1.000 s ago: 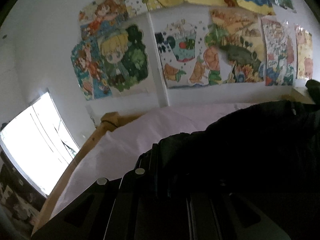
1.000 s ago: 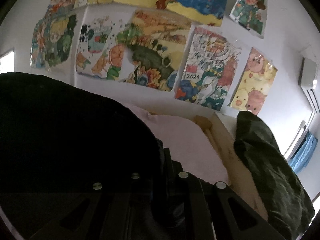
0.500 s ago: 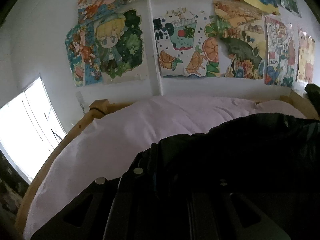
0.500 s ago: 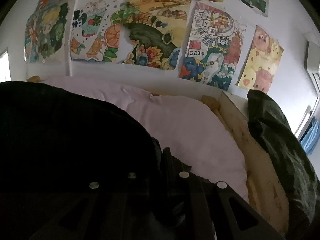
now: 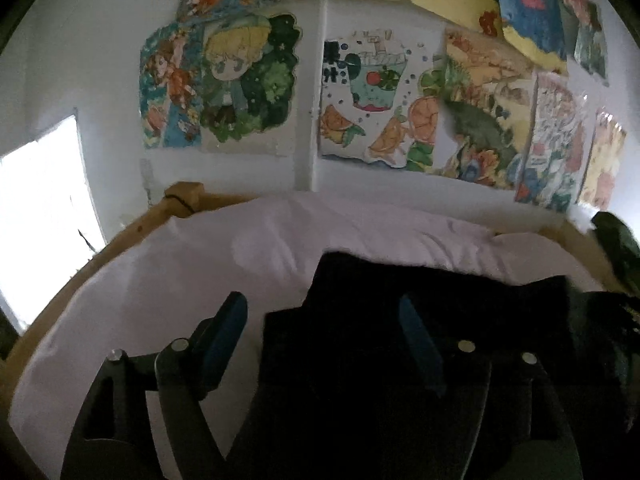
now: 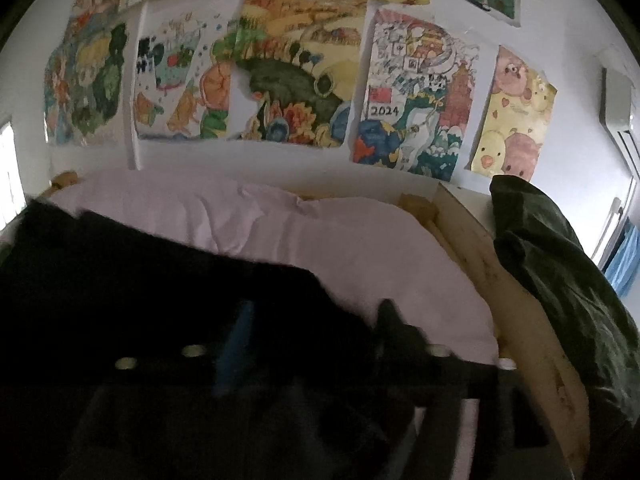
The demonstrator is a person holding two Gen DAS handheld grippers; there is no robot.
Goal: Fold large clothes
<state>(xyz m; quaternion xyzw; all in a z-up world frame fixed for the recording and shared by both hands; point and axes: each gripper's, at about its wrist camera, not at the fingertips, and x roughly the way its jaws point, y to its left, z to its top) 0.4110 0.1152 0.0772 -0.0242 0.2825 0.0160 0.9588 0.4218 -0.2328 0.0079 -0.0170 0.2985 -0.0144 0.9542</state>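
A large black garment (image 5: 420,312) lies on the pale pink bed sheet (image 5: 180,280). In the left wrist view my left gripper (image 5: 324,320) is open, its blue-padded fingers (image 5: 224,332) wide apart over the garment's left edge, holding nothing. In the right wrist view the same garment (image 6: 140,280) fills the lower left. My right gripper (image 6: 316,328) is open too, one blue pad (image 6: 236,340) over the cloth and the other finger by its right edge over the sheet (image 6: 360,240).
A wooden bed frame (image 5: 132,232) rims the mattress. A dark green bundle (image 6: 560,272) lies on the right rail. Colourful posters (image 6: 300,80) cover the white wall behind. A bright window (image 5: 36,208) is at the left.
Both grippers were shut on the black garment and held it up; now both have opened and the garment lies dropped on the bed. The views have tilted down.
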